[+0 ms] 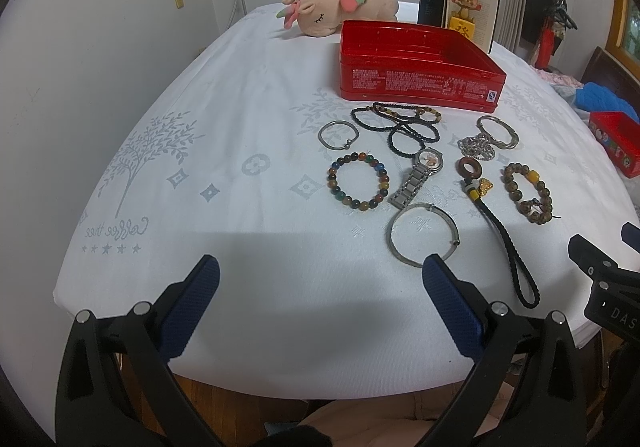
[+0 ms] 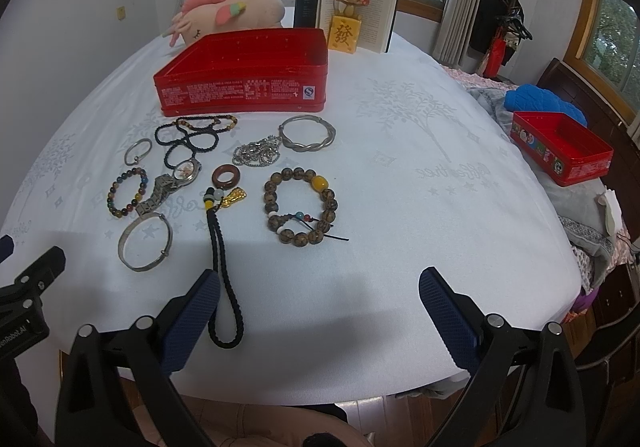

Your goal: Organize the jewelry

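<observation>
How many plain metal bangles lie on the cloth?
3: small one far left, twisted one near the tin, large one nearest the grippers.

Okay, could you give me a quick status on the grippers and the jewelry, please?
Left gripper open, right gripper open, both empty. Jewelry loose on the cloth; red tin looks empty. Black cord loop lies beside the right gripper's left finger.

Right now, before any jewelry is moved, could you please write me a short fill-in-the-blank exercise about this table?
1. The large tin behind the jewelry is ___ in colour.
2. The wristwatch lies on the ___ tablecloth.
3. The claws of the left gripper and right gripper both stand ___.
4. The big bead on the brown bracelet is ___.

Missing words: red; white; open; yellow
</observation>
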